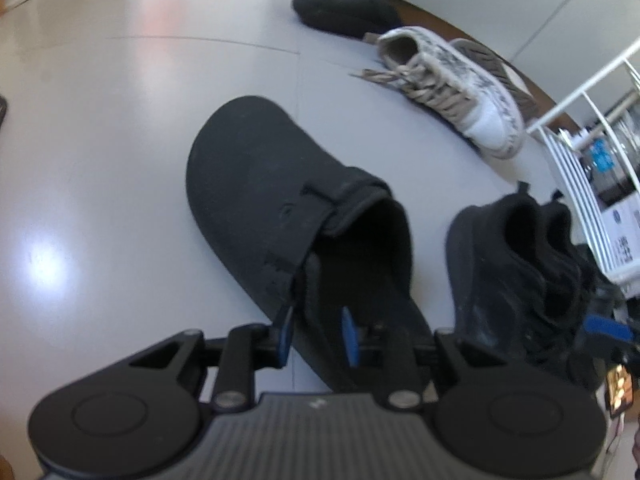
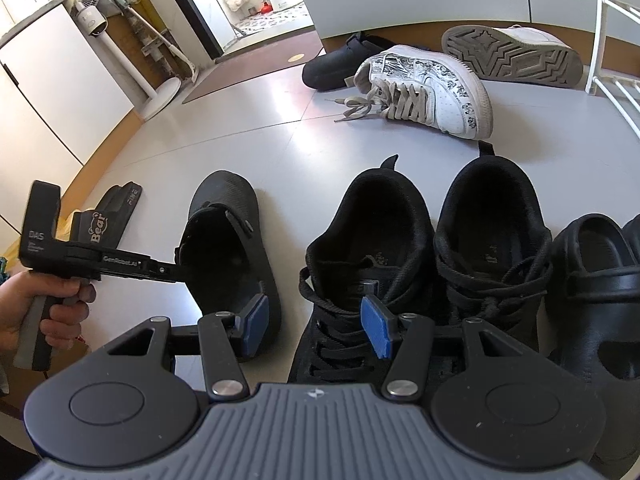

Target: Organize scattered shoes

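A black clog (image 1: 256,184) lies on the pale floor, toe pointing away. My left gripper (image 1: 316,334) is shut on the clog's side wall near the heel, one blue pad inside and one outside. The right wrist view shows this gripper (image 2: 174,274), held by a hand (image 2: 44,312), reaching the clog (image 2: 232,248) from the left. My right gripper (image 2: 316,330) hangs open and holds nothing, above the gap between the clog and a pair of black sneakers (image 2: 368,248). A second black clog (image 2: 332,68) lies far back.
A white patterned sneaker (image 2: 424,88) stands beyond, its mate (image 2: 512,56) tipped sole-out by the wall. Black strap shoes (image 2: 596,292) sit right of the sneakers. A white wire rack (image 2: 612,80) stands at right, a black insole (image 2: 108,216) and a fan base (image 2: 160,96) at left.
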The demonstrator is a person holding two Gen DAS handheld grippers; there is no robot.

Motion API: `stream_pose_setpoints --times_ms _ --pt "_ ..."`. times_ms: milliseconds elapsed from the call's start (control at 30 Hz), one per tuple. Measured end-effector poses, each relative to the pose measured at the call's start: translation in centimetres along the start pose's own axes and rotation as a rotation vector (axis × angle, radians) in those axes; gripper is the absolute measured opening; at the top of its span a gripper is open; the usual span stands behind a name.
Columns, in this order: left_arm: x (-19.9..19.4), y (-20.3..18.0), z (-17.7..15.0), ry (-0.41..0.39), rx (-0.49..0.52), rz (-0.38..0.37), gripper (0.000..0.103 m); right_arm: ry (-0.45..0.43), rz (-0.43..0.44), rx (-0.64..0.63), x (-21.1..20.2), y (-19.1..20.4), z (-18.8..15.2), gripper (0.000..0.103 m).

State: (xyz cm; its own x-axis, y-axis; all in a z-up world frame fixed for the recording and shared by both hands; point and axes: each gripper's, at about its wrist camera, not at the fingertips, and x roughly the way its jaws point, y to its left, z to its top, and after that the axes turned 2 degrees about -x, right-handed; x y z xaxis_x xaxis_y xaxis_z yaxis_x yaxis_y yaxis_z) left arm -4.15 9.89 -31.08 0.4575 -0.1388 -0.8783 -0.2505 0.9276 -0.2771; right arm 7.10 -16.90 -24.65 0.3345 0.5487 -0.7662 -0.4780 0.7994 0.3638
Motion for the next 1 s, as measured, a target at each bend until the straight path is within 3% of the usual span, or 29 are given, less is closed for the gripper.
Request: stream_pose_setpoints --times_ms 100,333,733,900,1000 --pt "-1.5 -0.3 0.2 -0.018 0.058 0.019 0.034 0.009 0.012 -0.006 0.2 0.3 0.0 0.057" --pt "-2.5 0.2 0.4 -0.044 0.023 0.004 0.049 0.044 0.037 -0.053 1.4 1.9 0.2 0.057" --pt "-2.6 2.3 -0.1 -0.052 -0.021 0.005 0.051 0.192 0.171 -0.135 6.6 6.9 -1.4 0.057" --pt "-2.6 2.9 -0.2 -0.056 -0.030 0.005 0.051 0.227 0.170 -0.126 8.7 7.5 -1.9 0.057" --pt "-2.6 3.2 -0.2 -0.058 -0.036 0.004 0.051 0.253 0.124 -0.124 10.0 8.0 -2.1 0.057"
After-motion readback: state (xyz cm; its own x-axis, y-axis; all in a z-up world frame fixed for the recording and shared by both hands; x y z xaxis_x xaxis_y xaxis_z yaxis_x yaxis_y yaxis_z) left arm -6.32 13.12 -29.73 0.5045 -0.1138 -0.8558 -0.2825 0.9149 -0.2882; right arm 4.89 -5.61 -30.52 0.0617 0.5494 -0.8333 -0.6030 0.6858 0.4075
